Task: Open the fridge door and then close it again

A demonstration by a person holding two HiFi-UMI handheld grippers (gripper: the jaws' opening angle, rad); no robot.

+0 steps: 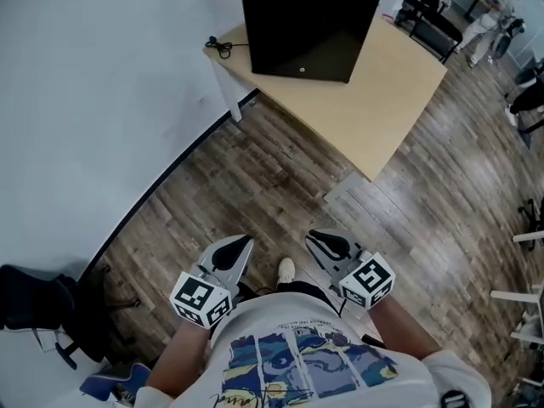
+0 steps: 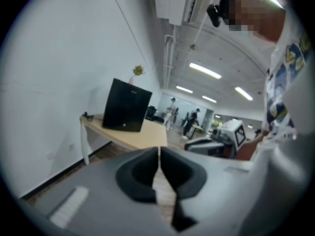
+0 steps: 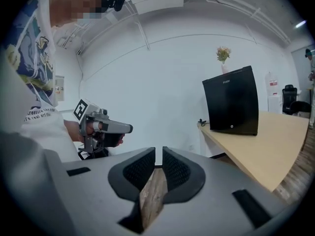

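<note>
Fridge (image 1: pixel 308 25) stands shut on wooden table (image 1: pixel 374 100).

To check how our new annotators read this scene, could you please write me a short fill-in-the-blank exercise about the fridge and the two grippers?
1. The black fridge stands on a wooden ____.
2. Its door is ____ (open or closed).
3. The left gripper and the right gripper are both shut and hold ____.
Missing words: table; closed; nothing.
</note>
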